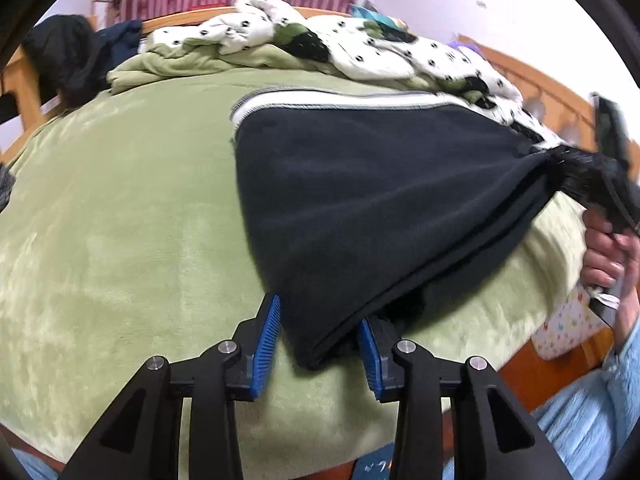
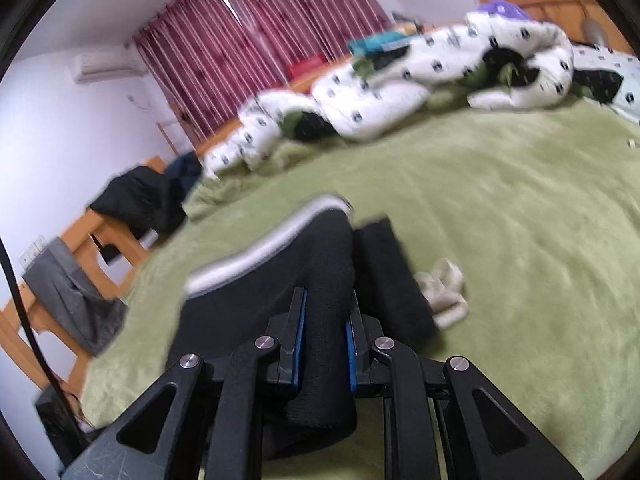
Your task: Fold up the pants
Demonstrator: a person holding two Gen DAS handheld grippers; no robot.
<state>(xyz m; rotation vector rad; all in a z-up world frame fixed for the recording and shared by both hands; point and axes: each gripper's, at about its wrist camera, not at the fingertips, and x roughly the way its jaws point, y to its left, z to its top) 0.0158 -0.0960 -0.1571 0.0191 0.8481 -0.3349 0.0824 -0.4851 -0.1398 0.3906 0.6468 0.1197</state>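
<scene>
- While the dark pants (image 1: 360, 200) are lying spread over the green blanket (image 1: 120, 220), one bunched end is lifting off the bed toward the right edge of the left wrist view.
- The left gripper (image 1: 320, 330) is sitting low at the near corner of the fabric with its jaws spread — the blue pads (image 1: 268, 336) are standing apart on either side of the corner, not pressing on it.
- The right gripper (image 2: 326, 320) is pinching a thick fold of the same pants (image 2: 328, 272) between its nearly closed jaws; the cloth is filling the gap and trailing down under the fingers.
- A pale grey band (image 1: 340, 100) is running along the far edge of the pants, next to the spotted white quilt (image 1: 360, 52) heaped at the back of the bed.
- A small pale sock-like cloth (image 2: 442, 288) is lying on the blanket just right of the pants.
- The person's hand (image 1: 604, 252) is gripping the right tool's handle — its image is blurred.
- Red curtains (image 2: 260, 40) are hanging behind the bed.
</scene>
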